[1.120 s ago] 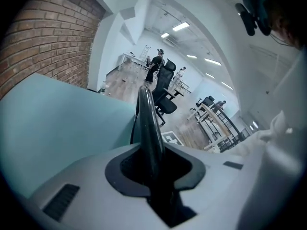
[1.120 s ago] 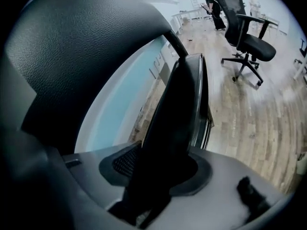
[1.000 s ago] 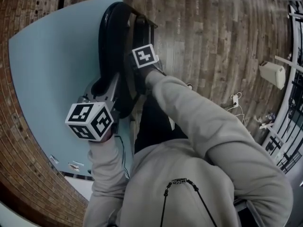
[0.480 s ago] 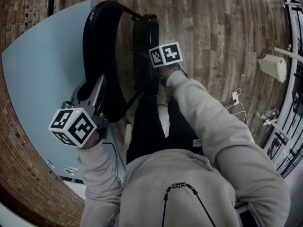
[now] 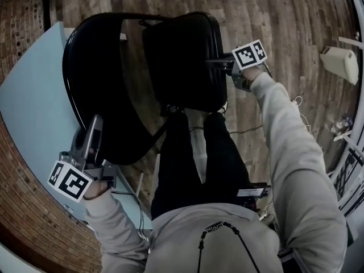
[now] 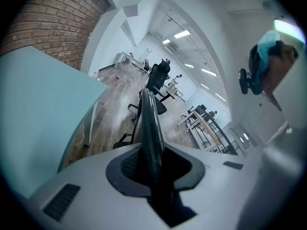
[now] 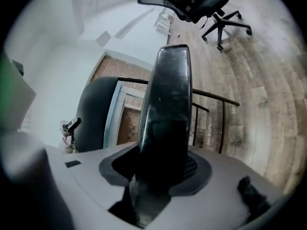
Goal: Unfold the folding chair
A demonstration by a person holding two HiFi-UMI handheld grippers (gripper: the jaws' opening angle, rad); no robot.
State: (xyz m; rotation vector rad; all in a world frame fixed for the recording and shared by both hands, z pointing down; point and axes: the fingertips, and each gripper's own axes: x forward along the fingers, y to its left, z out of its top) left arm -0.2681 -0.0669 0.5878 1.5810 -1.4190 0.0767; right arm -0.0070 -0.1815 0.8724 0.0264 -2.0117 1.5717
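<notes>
Presently the folding chair [image 5: 114, 135] stands part-open on the wooden floor [image 5: 273, 16], right of a pale blue panel [image 5: 28, 107]. The left gripper [image 5: 94, 131] is clamped on the backrest [image 5: 85, 67] rim (near left). The right gripper [image 5: 220, 65] holds the seat [image 5: 182, 61] edge, far right, its jaws just eased wider.

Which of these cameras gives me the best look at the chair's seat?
The head view: the seat shows nearly whole from above, beside the backrest. The right gripper view shows only its edge, end-on and close. The left gripper view shows the backrest's rim; I can't make out the seat there.
</notes>
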